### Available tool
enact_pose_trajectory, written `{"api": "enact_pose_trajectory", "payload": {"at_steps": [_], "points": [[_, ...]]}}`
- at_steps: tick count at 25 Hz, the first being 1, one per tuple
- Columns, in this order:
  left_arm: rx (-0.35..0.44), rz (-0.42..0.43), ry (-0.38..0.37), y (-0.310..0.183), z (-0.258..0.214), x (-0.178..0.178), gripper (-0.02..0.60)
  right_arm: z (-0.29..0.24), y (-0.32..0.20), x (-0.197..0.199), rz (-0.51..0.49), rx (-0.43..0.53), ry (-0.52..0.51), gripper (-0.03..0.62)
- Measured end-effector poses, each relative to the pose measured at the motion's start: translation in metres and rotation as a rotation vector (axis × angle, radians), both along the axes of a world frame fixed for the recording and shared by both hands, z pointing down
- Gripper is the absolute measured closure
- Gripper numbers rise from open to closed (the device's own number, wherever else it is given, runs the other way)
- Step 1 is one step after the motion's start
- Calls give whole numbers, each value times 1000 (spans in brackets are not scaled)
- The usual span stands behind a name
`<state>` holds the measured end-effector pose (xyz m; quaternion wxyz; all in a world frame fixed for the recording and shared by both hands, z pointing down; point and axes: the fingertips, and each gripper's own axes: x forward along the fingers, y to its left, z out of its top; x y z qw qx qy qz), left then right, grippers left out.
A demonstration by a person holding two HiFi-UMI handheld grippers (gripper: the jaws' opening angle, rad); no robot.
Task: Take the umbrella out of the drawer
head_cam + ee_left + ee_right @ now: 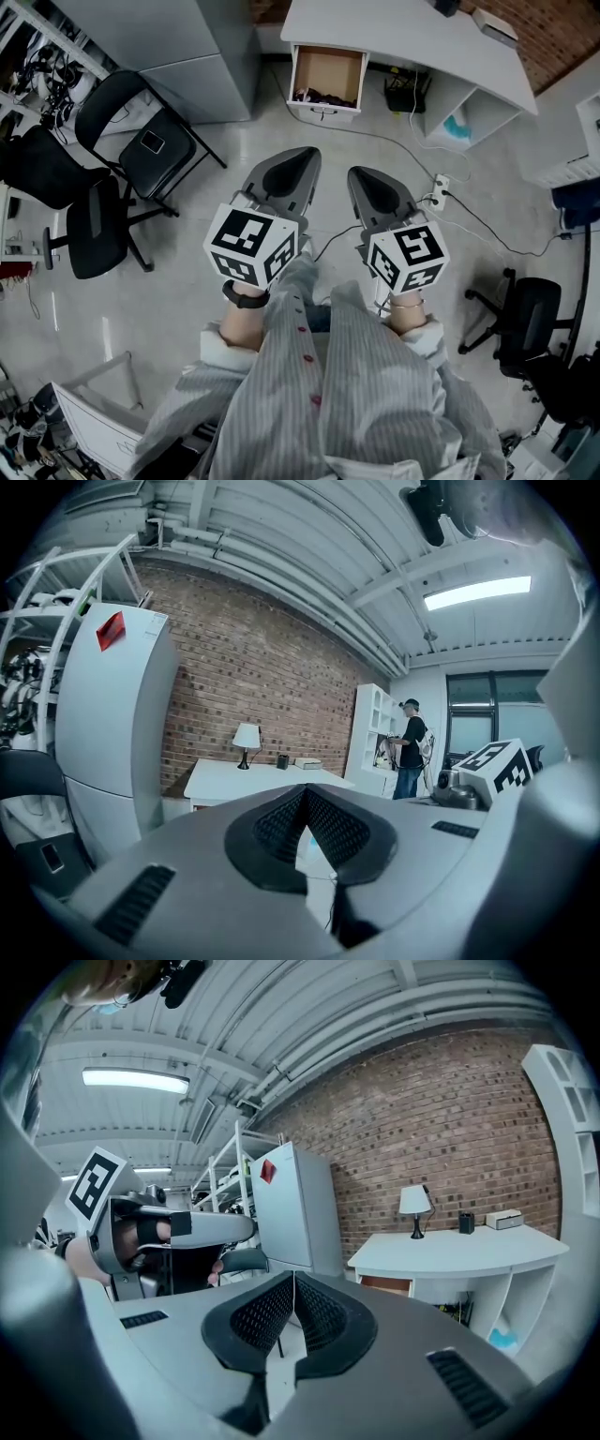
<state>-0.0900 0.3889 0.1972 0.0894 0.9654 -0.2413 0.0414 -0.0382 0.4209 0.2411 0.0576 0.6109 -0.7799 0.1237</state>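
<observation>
Closest in, a striped shirt (356, 394) fills the bottom of the head view, with both forearms held out in front. The left gripper (302, 157) and the right gripper (360, 176) sit side by side over the pale floor (187, 309), near each other but apart, both pointing toward the desk. Each carries a cube printed with black-and-white square markers; there are no letters to read on them. In the left gripper view the left gripper (306, 791) has its pad tips pressed together with nothing between them. The right gripper (292, 1277) is the same in its own view, tips together and empty.

Farther out, a white power strip (439, 190) and its cable lie on the floor, and black chairs (141, 131) stand to the left, one with a phone (153, 142) on its seat.

Beyond these, the drawer (323, 112) of the white desk (403, 47) stands pulled out. The umbrella (321, 96) looks like a dark bundle at the drawer's near end, well away from both grippers. Its long axis seems to run across the drawer, left to right; which end is the handle I cannot tell.

Farthest back are a lamp (414, 1202), a brick wall (450, 1129) and a tall grey cabinet (112, 724) with a red sticker (111, 630) whose print is unreadable
</observation>
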Motion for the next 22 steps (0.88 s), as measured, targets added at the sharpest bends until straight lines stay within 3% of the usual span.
{"api": "enact_pose_trajectory", "payload": {"at_steps": [11,22], "points": [[-11,37,-3,-91,6,9,572,0,-97,13,40,-5,7,559],[-37,60,-23,-129,23,-3,572,18,-134,11,81,-46,-12,559]]}}
